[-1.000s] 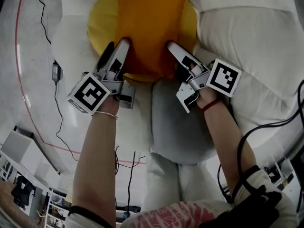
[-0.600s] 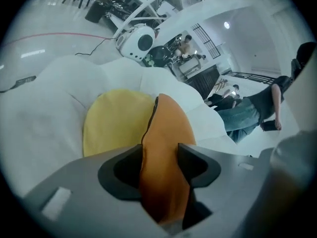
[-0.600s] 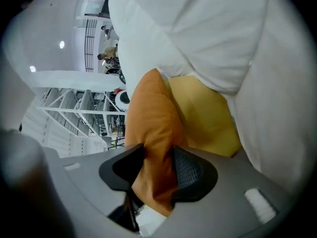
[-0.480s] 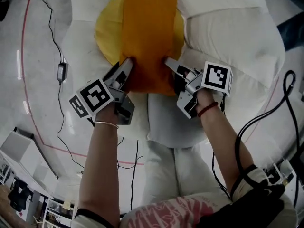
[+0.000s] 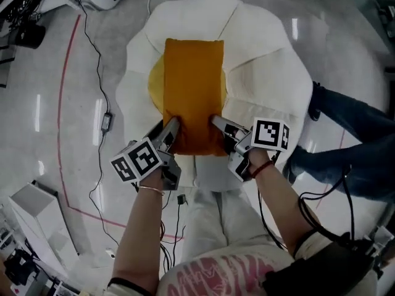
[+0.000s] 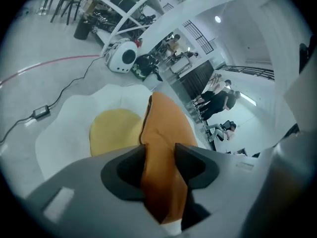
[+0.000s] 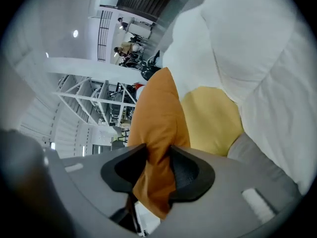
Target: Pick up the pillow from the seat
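Since the left gripper (image 5: 172, 128) and right gripper (image 5: 217, 122) have just been closing and each pinches a near corner of the flat orange fabric pillow (image 5: 193, 88), I'd raise both evenly, no twisting. Pillow looks clear of the puffy white petal-shaped seat (image 5: 271, 85) below.

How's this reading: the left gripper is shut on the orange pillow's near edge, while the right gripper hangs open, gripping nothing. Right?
Not quite. The right gripper is not open: the right gripper view shows it shut on the orange pillow too. Both grippers' jaws have just been closing with the pillow between them. The left gripper grips the near edge, as said.
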Available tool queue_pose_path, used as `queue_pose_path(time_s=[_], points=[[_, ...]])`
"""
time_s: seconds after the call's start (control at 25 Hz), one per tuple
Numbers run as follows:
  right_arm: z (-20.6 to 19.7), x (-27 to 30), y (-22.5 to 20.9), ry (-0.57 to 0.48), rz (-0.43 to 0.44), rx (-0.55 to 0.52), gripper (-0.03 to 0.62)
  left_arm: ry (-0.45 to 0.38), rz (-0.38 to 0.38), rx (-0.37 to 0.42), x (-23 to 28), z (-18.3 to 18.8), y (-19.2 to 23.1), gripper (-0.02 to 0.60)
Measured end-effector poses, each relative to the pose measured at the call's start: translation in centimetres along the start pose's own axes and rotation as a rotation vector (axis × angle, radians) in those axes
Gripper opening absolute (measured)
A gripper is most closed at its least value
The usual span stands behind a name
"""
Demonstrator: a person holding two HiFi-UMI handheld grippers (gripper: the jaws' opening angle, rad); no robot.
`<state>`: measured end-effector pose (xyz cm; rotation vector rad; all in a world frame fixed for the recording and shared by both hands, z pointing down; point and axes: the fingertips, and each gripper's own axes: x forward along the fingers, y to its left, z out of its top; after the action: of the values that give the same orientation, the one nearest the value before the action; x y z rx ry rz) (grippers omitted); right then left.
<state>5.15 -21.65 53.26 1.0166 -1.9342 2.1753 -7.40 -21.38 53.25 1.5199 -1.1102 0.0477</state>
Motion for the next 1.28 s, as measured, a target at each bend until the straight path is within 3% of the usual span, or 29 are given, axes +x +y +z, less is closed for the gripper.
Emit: queue_pose_path(time_s=[0.12,0.4,0.72,0.88,1.0,1.28], points=[[1.0,-1.3,3.8,-0.038,0.044,-0.039,0.155,-0.050,-0.009,0.091,-1.9,3.0,-2.9,0.206],[5.1,-6.6,15.9,-0.140,0.164,-0.202,0.151,-0.184,-0.095,0.279,-6.7,10.7,-14.1,0.198],[5.7,-15.1,31.3,-0.245,0.316,-0.504,0.138,-0.383,-0.188,0.647,-16.2,16.8,-28.8,0.172],[5.2,-21.4,38.6,-0.329,0.449,-0.622,0.137,-0.506,-0.292,0.760,-22.3,17.7,-37.3,0.166],[4.5,-26.5,42.8,-0.401,0.502,-0.778,0.137,-0.617,-0.364,0.869,-26.8,17.2,-42.9,0.166],[1.2,-35.5,48.9,-0.546,0.677,-0.989,0.147,-0.818,-0.450,1.090,-35.6,13.6,-52.0,0.166]])
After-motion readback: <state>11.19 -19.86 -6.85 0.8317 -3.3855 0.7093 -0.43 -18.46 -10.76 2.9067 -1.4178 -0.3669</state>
